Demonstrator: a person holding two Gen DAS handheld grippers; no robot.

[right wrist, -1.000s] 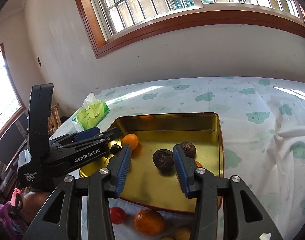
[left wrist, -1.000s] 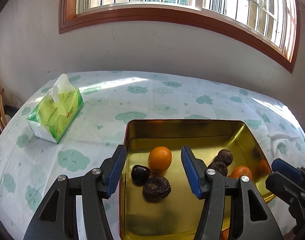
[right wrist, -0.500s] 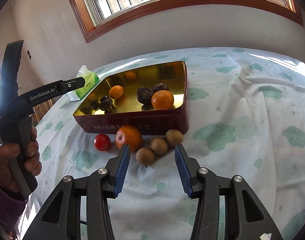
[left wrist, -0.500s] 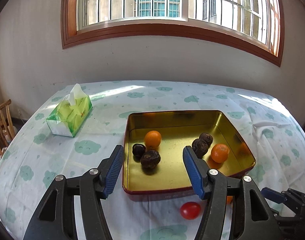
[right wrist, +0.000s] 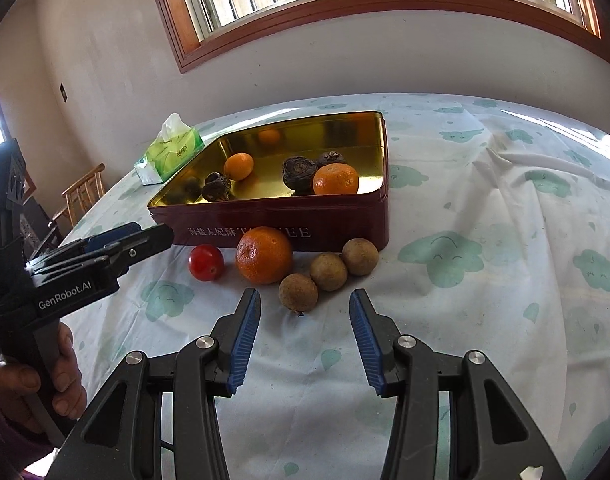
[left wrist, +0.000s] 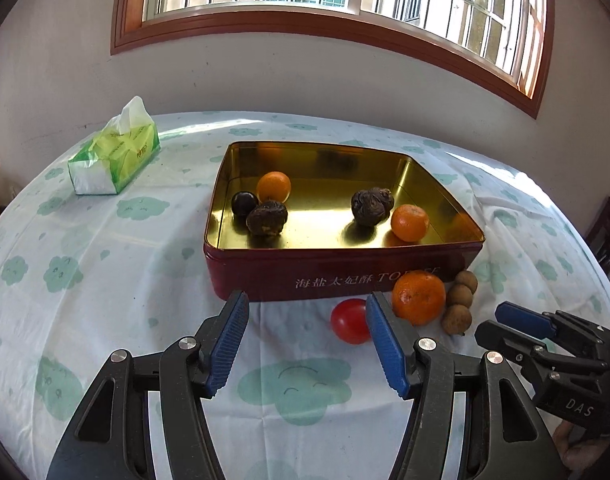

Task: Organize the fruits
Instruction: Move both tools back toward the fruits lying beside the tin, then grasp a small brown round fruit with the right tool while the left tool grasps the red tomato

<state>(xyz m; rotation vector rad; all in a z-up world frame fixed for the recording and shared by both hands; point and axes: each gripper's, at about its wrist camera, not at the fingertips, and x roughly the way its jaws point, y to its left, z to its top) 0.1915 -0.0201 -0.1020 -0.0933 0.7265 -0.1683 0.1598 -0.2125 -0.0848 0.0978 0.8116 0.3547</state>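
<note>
A red tin with a gold inside [left wrist: 345, 276] [right wrist: 345, 220] holds two oranges [left wrist: 410, 222] [left wrist: 273, 187] and several dark wrinkled fruits [left wrist: 266, 218]. On the cloth before it lie a red tomato [left wrist: 350, 321] [right wrist: 206, 262], an orange [left wrist: 419, 297] [right wrist: 263, 255] and three brown longans [right wrist: 298, 292] [left wrist: 457, 319]. My left gripper [left wrist: 307, 340] is open and empty, just short of the tomato. My right gripper [right wrist: 304, 334] is open and empty, just short of the nearest longan.
A green tissue pack [left wrist: 115, 156] [right wrist: 169, 152] lies at the far left of the table. A wooden chair [right wrist: 81, 196] stands beyond the table's left edge. The table carries a white cloth with green clouds [left wrist: 105, 280].
Both grippers have drawn back from over the tin and dropped toward the cloth. The loose fruits in front of the tin have come into view. Both stay open.
</note>
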